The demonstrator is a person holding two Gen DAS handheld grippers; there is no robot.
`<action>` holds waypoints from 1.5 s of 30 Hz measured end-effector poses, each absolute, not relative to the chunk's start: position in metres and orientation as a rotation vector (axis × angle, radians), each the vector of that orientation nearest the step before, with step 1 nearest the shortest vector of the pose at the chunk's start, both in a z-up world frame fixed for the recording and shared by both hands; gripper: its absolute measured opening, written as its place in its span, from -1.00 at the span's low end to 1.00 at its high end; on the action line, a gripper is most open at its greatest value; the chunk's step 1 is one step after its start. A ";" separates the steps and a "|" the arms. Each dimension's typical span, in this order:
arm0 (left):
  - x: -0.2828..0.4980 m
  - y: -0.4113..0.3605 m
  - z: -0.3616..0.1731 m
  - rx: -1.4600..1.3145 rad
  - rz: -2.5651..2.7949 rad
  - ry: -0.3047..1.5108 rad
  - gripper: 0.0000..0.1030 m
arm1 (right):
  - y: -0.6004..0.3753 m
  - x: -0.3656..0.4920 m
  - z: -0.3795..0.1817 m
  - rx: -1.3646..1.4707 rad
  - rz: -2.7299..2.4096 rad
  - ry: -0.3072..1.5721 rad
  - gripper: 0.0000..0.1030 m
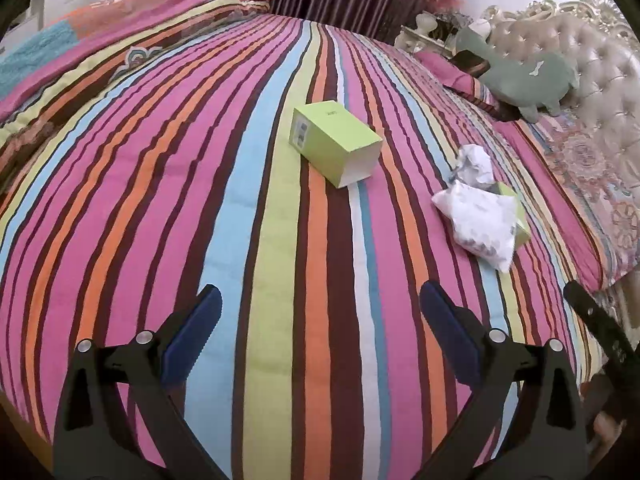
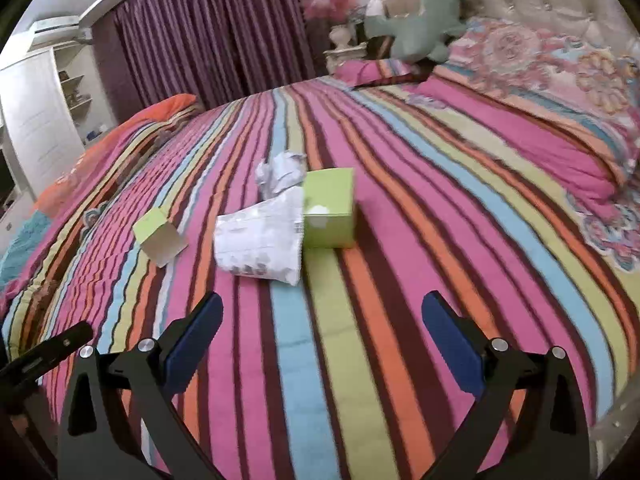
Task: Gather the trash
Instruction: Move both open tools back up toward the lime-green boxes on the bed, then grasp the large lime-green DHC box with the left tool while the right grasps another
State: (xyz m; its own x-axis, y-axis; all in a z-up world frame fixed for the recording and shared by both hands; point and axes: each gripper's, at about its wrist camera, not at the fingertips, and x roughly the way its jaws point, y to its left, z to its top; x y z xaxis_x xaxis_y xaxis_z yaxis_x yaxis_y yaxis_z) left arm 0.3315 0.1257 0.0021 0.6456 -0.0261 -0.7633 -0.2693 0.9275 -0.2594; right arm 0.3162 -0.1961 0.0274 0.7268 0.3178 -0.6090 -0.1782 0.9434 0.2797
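Note:
Trash lies on a striped bed cover [image 1: 160,200]. A long green box [image 1: 335,145] lies ahead of my left gripper [image 1: 320,304], which is open and empty above the cover. To its right lie a white printed bag [image 1: 480,224], a crumpled paper [image 1: 474,164] and a second green box [image 1: 520,220] partly hidden behind the bag. In the right wrist view my right gripper [image 2: 322,312] is open and empty, just short of the white bag [image 2: 260,244]. The square green box [image 2: 329,212], the crumpled paper [image 2: 280,172] and the long box [image 2: 158,236] lie beyond.
A green plush toy [image 1: 524,76] and pillows [image 2: 532,64] lie by the tufted headboard [image 1: 592,64]. A folded quilt [image 1: 120,24] sits at the far left of the bed. Purple curtains [image 2: 208,32] and a white wardrobe [image 2: 36,120] stand behind. The other gripper's tip [image 1: 600,320] shows at right.

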 end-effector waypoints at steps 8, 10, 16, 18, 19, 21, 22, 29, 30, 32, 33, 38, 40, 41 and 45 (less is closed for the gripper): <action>0.383 0.139 0.000 -0.421 0.209 0.906 0.87 | -0.189 0.355 0.026 0.132 0.258 0.698 0.85; 0.396 0.141 0.001 -0.444 0.218 0.909 0.87 | -0.194 0.369 0.027 0.147 0.227 0.706 0.85; 0.433 0.141 0.003 -0.458 0.240 0.913 0.87 | -0.203 0.397 0.023 0.136 0.175 0.741 0.85; 0.443 0.141 0.001 -0.454 0.243 0.921 0.87 | -0.205 0.402 0.018 0.116 0.167 0.754 0.85; 0.447 0.140 -0.001 -0.451 0.243 0.925 0.87 | -0.205 0.407 0.014 0.112 0.166 0.762 0.85; 0.456 0.139 -0.004 -0.446 0.247 0.936 0.87 | -0.207 0.414 0.007 0.102 0.165 0.786 0.85; 0.459 0.138 -0.006 -0.444 0.248 0.941 0.87 | -0.207 0.416 0.004 0.096 0.166 0.794 0.85; 0.476 0.137 -0.010 -0.501 0.218 0.936 0.87 | -0.194 0.427 -0.010 0.074 0.199 0.813 0.85; 0.480 0.136 -0.010 -0.501 0.217 0.942 0.87 | -0.189 0.429 -0.009 0.069 0.211 0.812 0.85; 0.486 0.135 -0.011 -0.484 0.229 0.950 0.87 | -0.185 0.430 -0.011 0.065 0.218 0.810 0.85; 0.490 0.135 -0.011 -0.473 0.241 0.953 0.87 | -0.180 0.432 -0.010 0.065 0.228 0.807 0.85; 0.504 0.139 -0.011 -0.486 0.281 0.964 0.87 | -0.163 0.441 -0.011 0.055 0.224 0.798 0.85; 0.510 0.139 -0.013 -0.485 0.291 0.971 0.87 | -0.153 0.446 -0.013 0.039 0.213 0.798 0.85; 0.514 0.139 -0.014 -0.481 0.298 0.978 0.87 | -0.149 0.447 -0.013 0.035 0.207 0.798 0.85; 0.528 0.141 -0.020 -0.475 0.341 1.005 0.87 | -0.141 0.462 -0.017 0.048 0.194 0.834 0.85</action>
State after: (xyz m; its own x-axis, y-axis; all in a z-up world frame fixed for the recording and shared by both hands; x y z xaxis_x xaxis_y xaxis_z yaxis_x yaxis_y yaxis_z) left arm 0.5281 0.1412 -0.0204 0.4974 0.0560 -0.8657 -0.4823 0.8473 -0.2223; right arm 0.4624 -0.1407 -0.0174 0.6550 0.1896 -0.7314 -0.1523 0.9813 0.1180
